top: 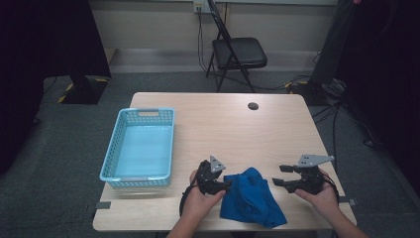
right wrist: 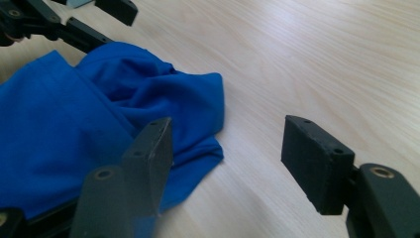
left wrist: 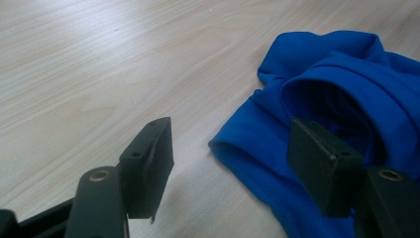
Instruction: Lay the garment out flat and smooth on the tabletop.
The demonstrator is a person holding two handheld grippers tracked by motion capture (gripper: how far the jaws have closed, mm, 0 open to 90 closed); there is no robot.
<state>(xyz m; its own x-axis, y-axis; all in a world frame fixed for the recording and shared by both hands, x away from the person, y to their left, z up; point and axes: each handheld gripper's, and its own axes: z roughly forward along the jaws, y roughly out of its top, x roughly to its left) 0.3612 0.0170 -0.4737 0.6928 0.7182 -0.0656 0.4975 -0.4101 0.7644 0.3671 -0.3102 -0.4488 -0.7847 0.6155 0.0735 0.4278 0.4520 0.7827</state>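
Observation:
A crumpled blue cloth (top: 251, 196) lies near the table's front edge, between the two hands. My left gripper (top: 228, 185) sits at the cloth's left side, pointing right, jaws open. In the left gripper view the cloth (left wrist: 337, 84) has its near edge lying between the open jaws of the left gripper (left wrist: 230, 144), and the right-hand jaw stands over the fabric without pinching it. My right gripper (top: 278, 175) hovers just right of the cloth, open. In the right gripper view the cloth (right wrist: 74, 114) has a corner reaching in between the right gripper's (right wrist: 229, 134) jaws, and the pads are apart from it.
A light blue perforated basket (top: 113, 145) stands on the left part of the wooden table (top: 223, 124), with nothing in it. A dark round grommet (top: 253, 106) sits at the table's far side. A folding chair (top: 237, 52) stands beyond the table.

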